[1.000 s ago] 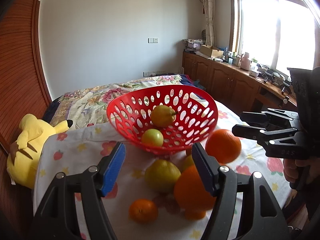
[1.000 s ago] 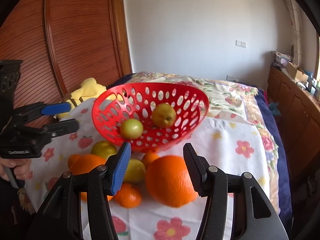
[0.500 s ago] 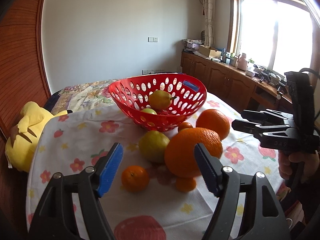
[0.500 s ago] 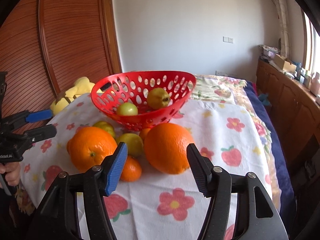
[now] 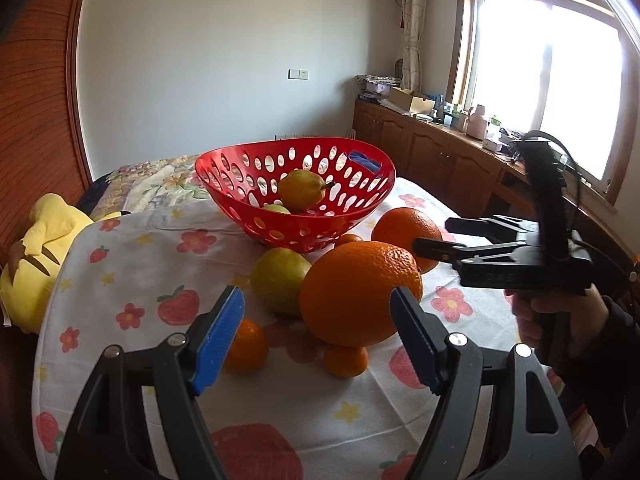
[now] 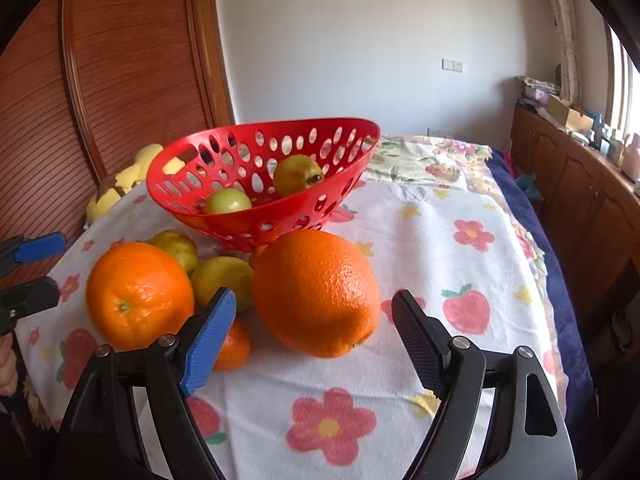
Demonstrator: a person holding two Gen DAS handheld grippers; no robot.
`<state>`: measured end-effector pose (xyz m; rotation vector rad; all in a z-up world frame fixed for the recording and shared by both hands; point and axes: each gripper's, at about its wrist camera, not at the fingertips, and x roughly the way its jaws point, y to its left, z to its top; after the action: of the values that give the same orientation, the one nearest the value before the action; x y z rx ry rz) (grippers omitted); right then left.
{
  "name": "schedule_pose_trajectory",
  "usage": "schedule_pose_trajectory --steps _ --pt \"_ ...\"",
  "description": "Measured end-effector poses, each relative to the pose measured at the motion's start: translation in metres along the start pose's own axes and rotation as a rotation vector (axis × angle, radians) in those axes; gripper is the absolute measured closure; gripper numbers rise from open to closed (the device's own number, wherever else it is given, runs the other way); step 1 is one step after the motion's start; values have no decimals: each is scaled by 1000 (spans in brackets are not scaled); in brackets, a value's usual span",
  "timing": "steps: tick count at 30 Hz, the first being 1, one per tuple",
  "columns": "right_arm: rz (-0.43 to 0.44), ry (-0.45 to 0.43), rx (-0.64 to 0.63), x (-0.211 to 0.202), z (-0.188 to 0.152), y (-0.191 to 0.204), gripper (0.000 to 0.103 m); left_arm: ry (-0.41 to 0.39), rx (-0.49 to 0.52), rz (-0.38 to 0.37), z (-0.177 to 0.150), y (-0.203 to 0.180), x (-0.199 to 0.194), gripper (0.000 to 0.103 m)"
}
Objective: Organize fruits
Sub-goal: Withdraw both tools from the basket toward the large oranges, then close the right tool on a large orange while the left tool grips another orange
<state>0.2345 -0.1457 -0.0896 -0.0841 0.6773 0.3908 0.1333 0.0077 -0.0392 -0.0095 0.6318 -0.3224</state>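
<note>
- Broadly, the surface [image 6: 440, 240] is lying under a white cloth printed with flowers and strawberries, carrying everything else.
- The red basket [image 6: 340, 184] is sitting at the far middle of the surface, holding a yellow-green pear [image 6: 298, 174] and a small green fruit [image 6: 228, 201].
- The right hand-held gripper [image 6: 312, 336] is reaching toward the basket; its jaws are opening, standing on either side of a big orange [image 6: 316, 292] without pressing on it.
- The left hand-held gripper [image 5: 316, 332] is pointing at the basket too, its jaws apart and gripping nothing.
- That big orange is resting on the cloth just in front of the basket.
- A second big orange [image 6: 138, 294] is lying to the left of it in the right wrist view, in front of the basket's left side.
- Two yellow-green fruits [image 6: 222, 276] are sitting between that orange and the basket.
- A small mandarin [image 6: 232, 350] is peeking out behind the right hand-held gripper's blue pad, nearer than the basket.
- A yellow plush toy [image 5: 36, 248] is lying off the surface's edge, left of the basket in the left wrist view.
</note>
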Motion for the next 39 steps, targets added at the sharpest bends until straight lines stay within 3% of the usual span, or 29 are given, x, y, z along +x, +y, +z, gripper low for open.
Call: schedule_pose_trajectory --steps 16,39 --pt "9 85 -17 44 5 0 16 6 0 -5 2 -6 6 27" --pt "-4 42 20 -11 -40 -4 17 36 -5 -44 15 -27 30 26"
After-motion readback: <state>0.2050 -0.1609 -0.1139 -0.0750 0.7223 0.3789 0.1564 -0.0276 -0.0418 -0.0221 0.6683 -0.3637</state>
